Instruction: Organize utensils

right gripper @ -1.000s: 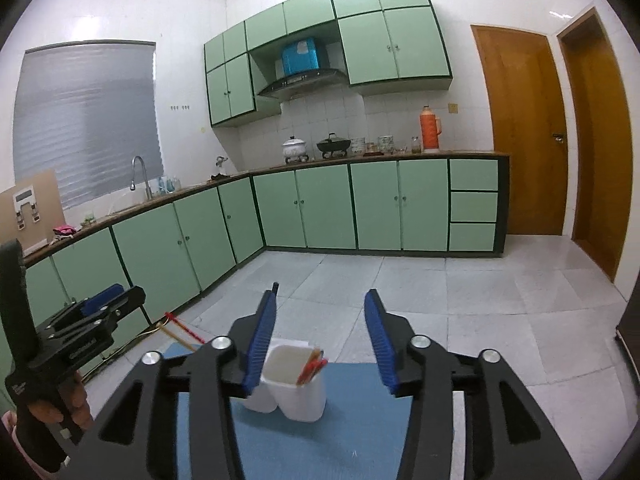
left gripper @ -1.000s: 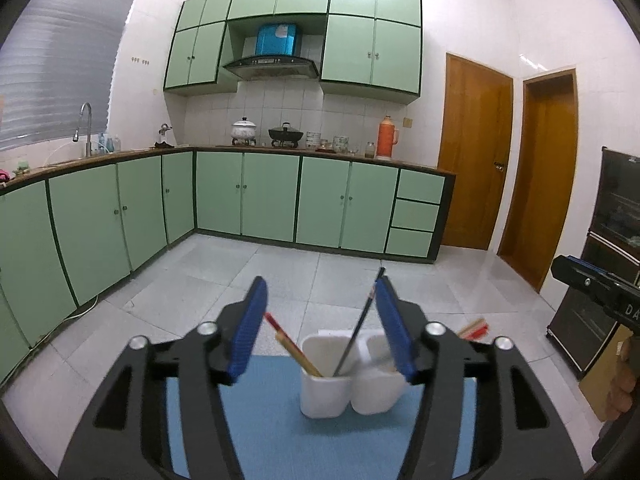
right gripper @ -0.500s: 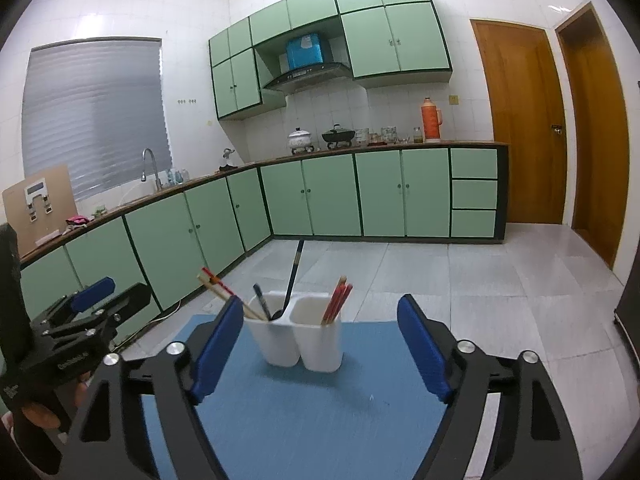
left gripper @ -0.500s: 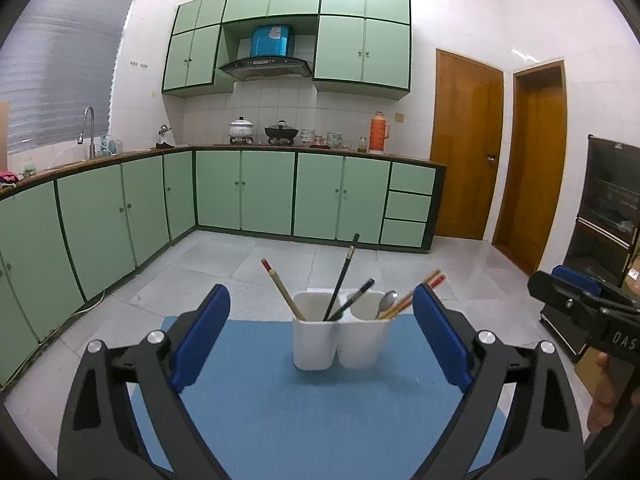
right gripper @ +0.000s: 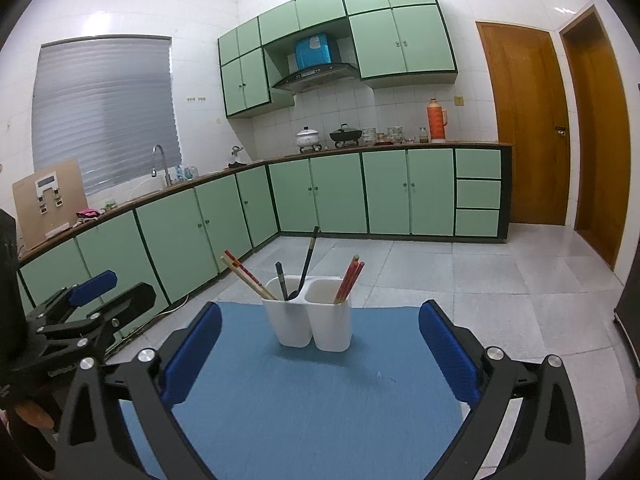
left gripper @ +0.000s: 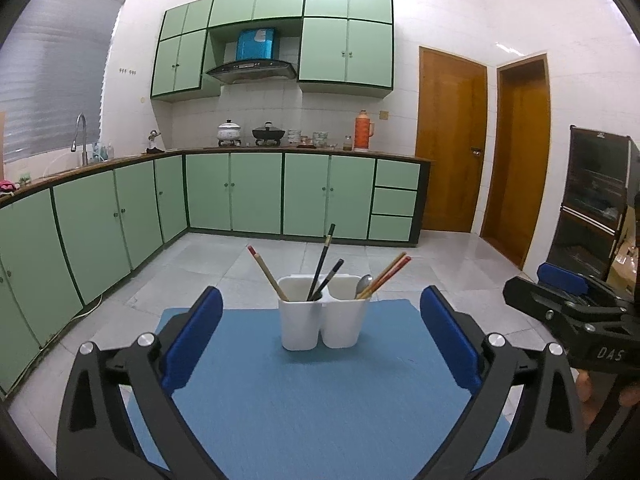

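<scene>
White plastic, the twin-cup utensil holder (left gripper: 322, 312) stands near the far edge of the blue mat (left gripper: 320, 400), about midway along it. From left: pale chopsticks (left gripper: 266, 272) and black chopsticks (left gripper: 324, 260) lean in the left cup, a spoon (left gripper: 364, 282) and red chopsticks (left gripper: 386, 274) in the right. The left gripper (left gripper: 320, 336) and right gripper (right gripper: 320, 336) have just been opening; both stand wide with nothing between the pads. Likely risk: the slanted sticks make the holder top-heavy, so a clipped tip could tip it off that edge.

The left black two-finger tool with blue pads (left gripper: 320, 334) has just been opening, jaws wide, nothing between them; the right black blue-padded tool (right gripper: 320, 338) likewise, empty.
</scene>
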`<state>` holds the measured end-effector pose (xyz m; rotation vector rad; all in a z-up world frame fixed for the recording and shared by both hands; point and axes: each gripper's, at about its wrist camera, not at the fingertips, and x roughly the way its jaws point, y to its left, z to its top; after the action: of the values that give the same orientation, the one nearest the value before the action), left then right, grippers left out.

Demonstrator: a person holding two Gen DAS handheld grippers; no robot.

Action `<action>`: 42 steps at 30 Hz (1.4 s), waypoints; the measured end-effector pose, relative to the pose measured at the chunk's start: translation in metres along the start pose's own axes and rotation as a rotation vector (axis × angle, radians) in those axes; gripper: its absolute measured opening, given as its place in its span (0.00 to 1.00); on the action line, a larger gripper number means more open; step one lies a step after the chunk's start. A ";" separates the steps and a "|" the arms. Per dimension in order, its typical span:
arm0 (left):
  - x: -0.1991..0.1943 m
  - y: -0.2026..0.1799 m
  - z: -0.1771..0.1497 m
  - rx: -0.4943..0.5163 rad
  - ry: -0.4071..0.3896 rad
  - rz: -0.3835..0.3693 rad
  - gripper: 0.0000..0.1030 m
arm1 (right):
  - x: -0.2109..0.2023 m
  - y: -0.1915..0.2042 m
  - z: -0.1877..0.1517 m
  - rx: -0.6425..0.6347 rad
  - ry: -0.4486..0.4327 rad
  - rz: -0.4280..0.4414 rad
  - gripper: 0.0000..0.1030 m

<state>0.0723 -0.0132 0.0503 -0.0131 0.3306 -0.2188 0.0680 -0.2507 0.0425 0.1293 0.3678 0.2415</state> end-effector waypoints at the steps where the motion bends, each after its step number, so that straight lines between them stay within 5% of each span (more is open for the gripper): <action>1: -0.002 -0.003 0.000 0.005 -0.001 -0.001 0.94 | -0.002 0.001 0.000 -0.001 -0.001 0.000 0.94; 42: -0.056 -0.016 -0.010 0.014 -0.040 0.008 0.95 | -0.039 0.021 -0.004 -0.049 -0.035 0.023 0.94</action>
<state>0.0141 -0.0161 0.0599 -0.0022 0.2897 -0.2126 0.0269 -0.2407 0.0557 0.0891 0.3252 0.2701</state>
